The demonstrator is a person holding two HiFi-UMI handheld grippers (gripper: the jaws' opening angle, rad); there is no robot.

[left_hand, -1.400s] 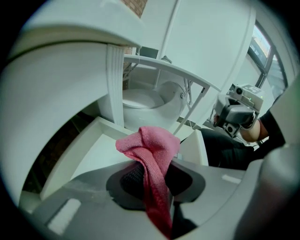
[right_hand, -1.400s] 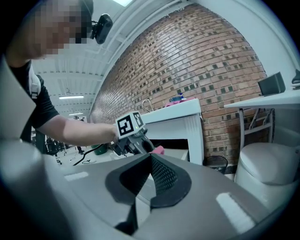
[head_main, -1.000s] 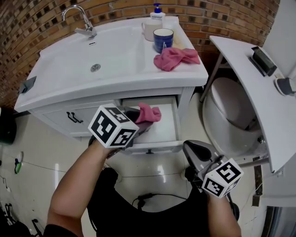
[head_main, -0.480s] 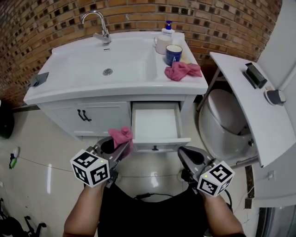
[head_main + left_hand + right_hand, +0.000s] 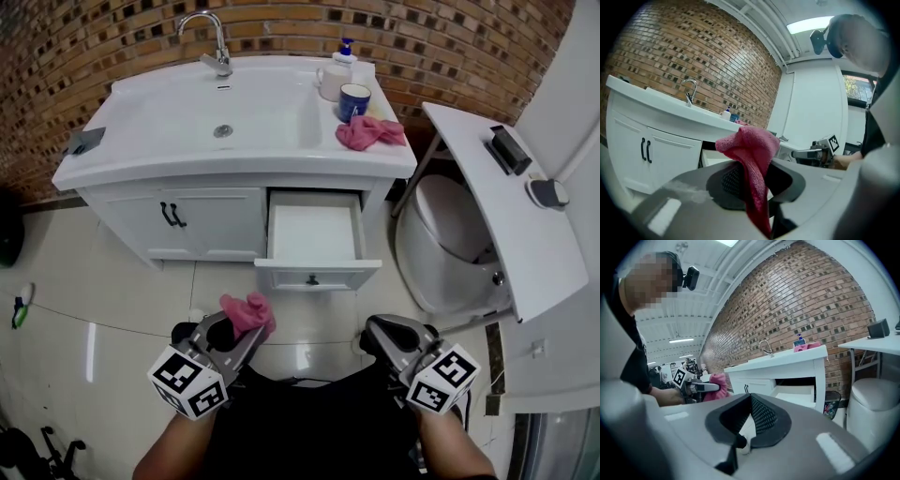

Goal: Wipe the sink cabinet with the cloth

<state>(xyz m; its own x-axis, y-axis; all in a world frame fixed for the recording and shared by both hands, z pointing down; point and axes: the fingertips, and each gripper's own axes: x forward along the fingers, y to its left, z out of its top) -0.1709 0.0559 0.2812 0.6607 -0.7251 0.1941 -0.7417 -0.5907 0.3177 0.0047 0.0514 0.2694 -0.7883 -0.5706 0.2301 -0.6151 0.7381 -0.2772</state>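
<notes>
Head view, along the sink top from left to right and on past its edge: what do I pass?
Small grey object at the left corner → faucet → blue mug → white side table. The counter's pink cloth overlaps the mug, so it is left out.

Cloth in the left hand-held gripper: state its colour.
The cloth is pink, best seen in the left gripper view.

Left grey two-jaw gripper (image 5: 237, 330) clamps crumpled pink cloth (image 5: 247, 310); right grey two-jaw gripper (image 5: 382, 331) jaws together, empty. Both held low.
</notes>
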